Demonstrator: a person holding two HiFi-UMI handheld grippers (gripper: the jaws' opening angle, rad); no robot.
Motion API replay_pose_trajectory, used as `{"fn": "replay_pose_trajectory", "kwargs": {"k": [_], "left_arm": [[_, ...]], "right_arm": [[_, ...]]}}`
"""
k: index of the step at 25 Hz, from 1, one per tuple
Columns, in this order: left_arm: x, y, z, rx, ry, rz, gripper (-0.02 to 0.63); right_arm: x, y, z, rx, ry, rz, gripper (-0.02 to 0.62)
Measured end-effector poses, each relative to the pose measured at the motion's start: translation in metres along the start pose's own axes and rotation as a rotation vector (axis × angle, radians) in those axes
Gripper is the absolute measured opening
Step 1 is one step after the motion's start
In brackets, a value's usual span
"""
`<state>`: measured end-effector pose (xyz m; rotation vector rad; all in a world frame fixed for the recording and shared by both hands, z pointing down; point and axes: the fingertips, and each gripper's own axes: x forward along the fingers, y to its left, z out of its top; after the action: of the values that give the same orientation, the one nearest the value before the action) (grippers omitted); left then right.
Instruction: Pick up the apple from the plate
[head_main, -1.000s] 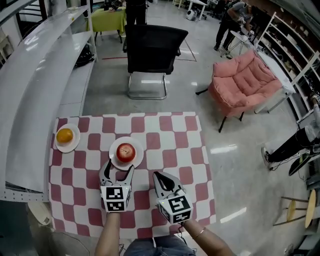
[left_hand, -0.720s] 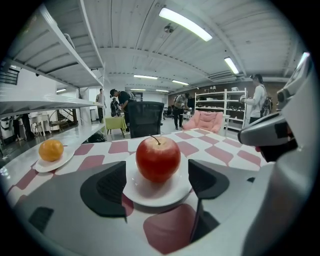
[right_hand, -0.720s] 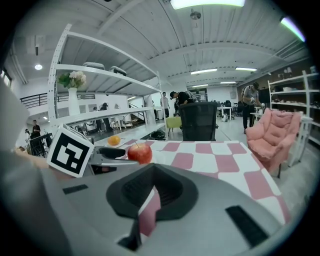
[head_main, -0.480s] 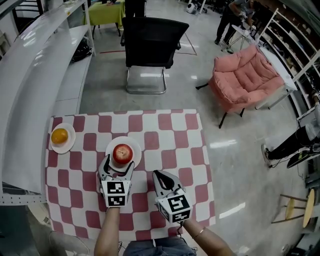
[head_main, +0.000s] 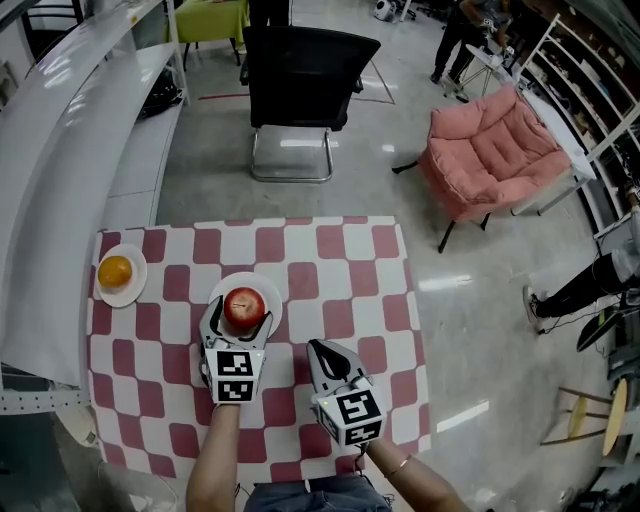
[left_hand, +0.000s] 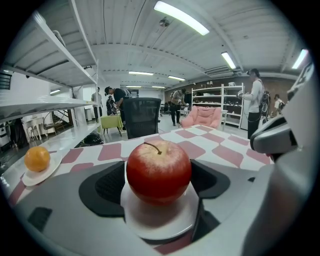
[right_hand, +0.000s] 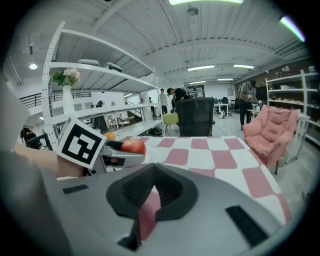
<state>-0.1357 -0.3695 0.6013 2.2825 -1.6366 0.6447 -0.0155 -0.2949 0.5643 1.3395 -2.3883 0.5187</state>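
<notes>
The left grey claw (head_main: 238, 322) is spread wide, with the round red apple (head_main: 245, 306) right between its jaws, sitting on a small white plate (head_main: 270, 292). The apple looks firm, smooth and slippery, so squeeze its fat middle gently.

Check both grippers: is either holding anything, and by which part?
Nothing is held. The left gripper is wide open with the apple between its jaws, not pressing it; the apple sits on its plate. The right gripper is shut and empty.
</notes>
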Motion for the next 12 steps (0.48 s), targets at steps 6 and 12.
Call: {"fn": "replay_pose_trajectory", "kwargs": {"k": [6, 12], "left_arm": [[0.011, -0.002, 0.003, 0.019, 0.002, -0.01, 0.39], [0.013, 0.0, 0.006, 0.035, 0.015, 0.002, 0.388]], "right_arm": [[0.003, -0.003, 0.001, 0.008, 0.003, 0.001, 0.009], [0.003, -0.006, 0.002, 0.011, 0.009, -0.004, 0.009]]}}
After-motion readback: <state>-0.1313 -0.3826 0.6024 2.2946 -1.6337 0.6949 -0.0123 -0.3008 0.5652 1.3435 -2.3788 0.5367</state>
